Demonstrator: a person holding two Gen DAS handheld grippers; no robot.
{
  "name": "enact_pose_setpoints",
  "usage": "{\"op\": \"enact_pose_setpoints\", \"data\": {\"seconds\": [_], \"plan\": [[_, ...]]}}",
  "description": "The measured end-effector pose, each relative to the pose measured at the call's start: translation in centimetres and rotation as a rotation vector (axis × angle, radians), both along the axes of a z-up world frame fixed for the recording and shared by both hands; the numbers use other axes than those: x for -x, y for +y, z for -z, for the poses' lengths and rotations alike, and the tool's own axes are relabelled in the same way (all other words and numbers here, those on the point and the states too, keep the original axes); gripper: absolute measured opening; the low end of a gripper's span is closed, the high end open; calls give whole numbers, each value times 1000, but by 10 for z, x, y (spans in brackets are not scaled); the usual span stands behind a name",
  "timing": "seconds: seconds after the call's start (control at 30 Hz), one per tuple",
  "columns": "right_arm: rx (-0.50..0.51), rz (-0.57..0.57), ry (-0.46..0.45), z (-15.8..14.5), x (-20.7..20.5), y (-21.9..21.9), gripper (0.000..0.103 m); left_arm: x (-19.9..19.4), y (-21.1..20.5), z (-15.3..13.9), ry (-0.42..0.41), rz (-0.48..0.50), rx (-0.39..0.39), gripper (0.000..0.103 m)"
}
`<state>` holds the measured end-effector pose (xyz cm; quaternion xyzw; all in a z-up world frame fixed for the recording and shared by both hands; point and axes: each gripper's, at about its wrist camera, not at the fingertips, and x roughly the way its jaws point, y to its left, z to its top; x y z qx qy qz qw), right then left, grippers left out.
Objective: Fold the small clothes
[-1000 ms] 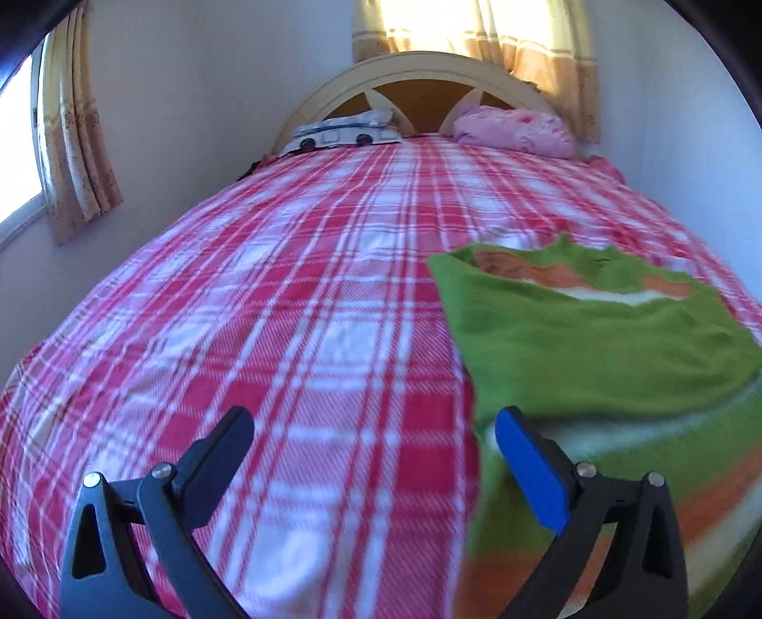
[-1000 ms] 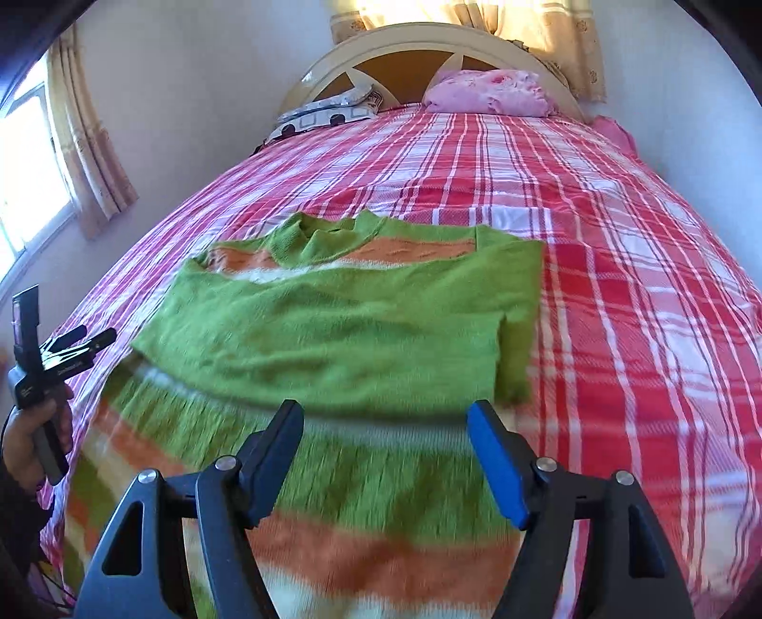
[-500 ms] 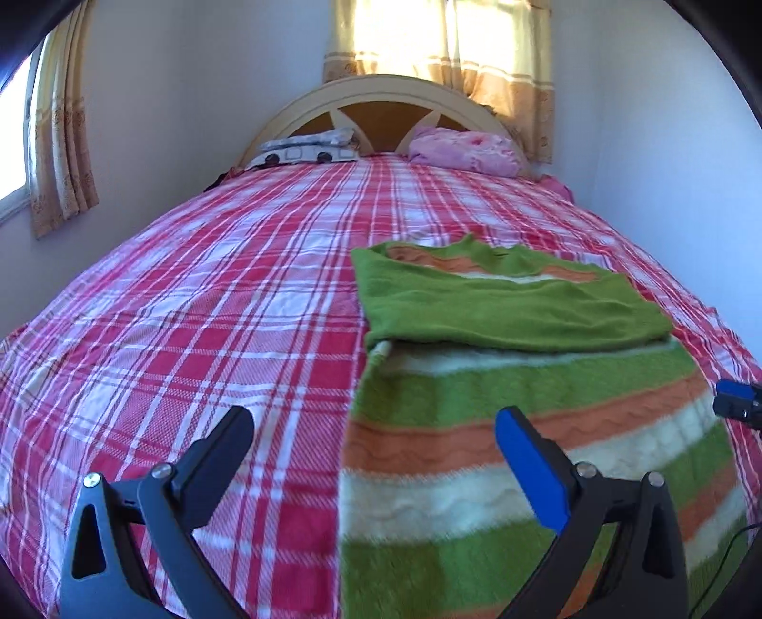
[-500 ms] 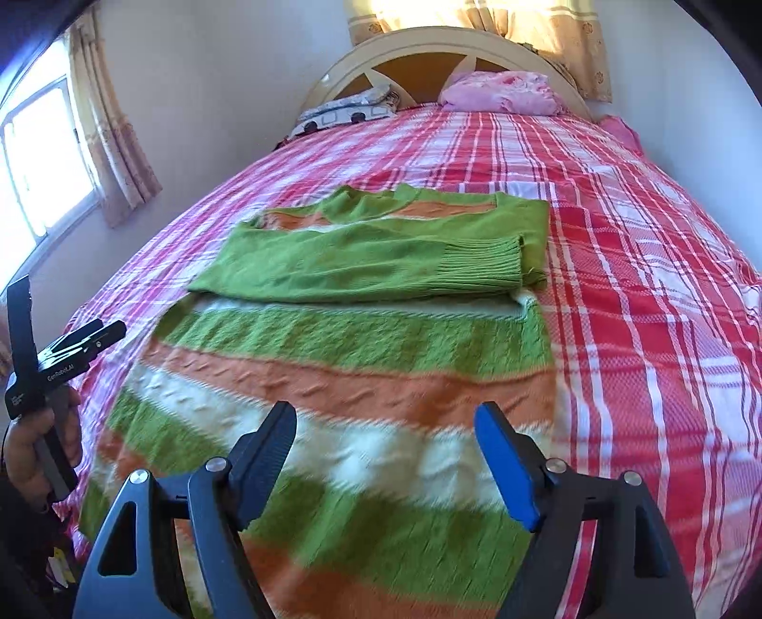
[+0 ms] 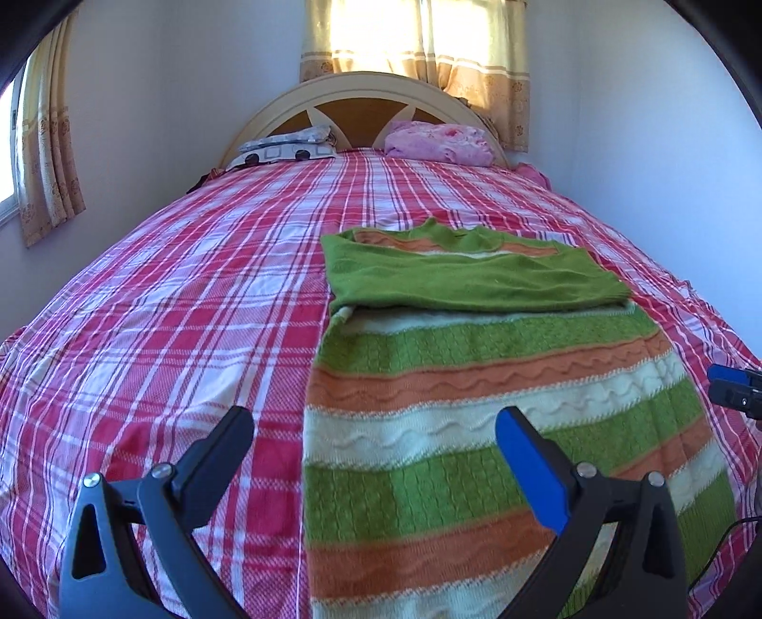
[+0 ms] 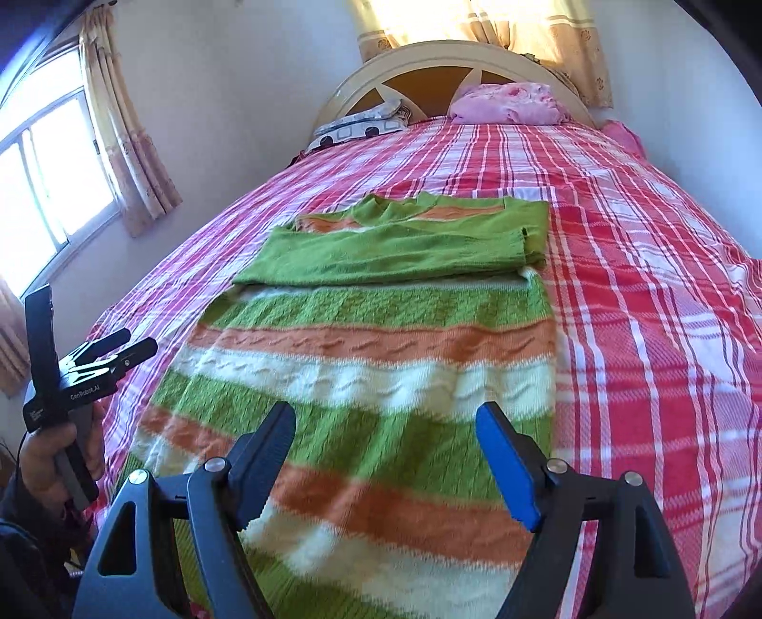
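The striped knit sweater (image 6: pixel 371 362) is lying soft and floppy on the bed (image 6: pixel 643 333), probably best being pinched at the near hem corners. Both the left hand-held gripper (image 5: pixel 374 443) and right hand-held gripper (image 6: pixel 386 438) are being held apart, gripping nothing.

black left gripper (image 5: pixel 374 450), silver screws, one blue pad; bare-skinned left hand (image 6: pixel 45 464), dark sleeve.

bright daylight through glaring curtains (image 5: pixel 419 43); fisheye-warped edges, blurred foreground.

striped sweater (image 6: pixel 381 371) on bed (image 6: pixel 643 295), R gripper (image 6: pixel 386 440) agape
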<state>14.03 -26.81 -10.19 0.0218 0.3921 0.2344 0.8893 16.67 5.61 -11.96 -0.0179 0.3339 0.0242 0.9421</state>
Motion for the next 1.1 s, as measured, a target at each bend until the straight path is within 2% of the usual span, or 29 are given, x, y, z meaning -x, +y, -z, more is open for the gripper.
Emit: {"op": "enact_pose_setpoints", "data": {"seconds": [0.27,0.7,1.0,1.1], "plan": [[-12,-3,11,3,22,-3,79,21,-6,2,9,13,27,103],[-6,3,56,19,51,-6,79,41,-19,7,39,54,16,103],[23,-8,88,31,70,-9,79,66,-8,12,68,53,-13,103],[32,0,103,36,73,-11,79,78,-2,15,87,56,7,103]]}}
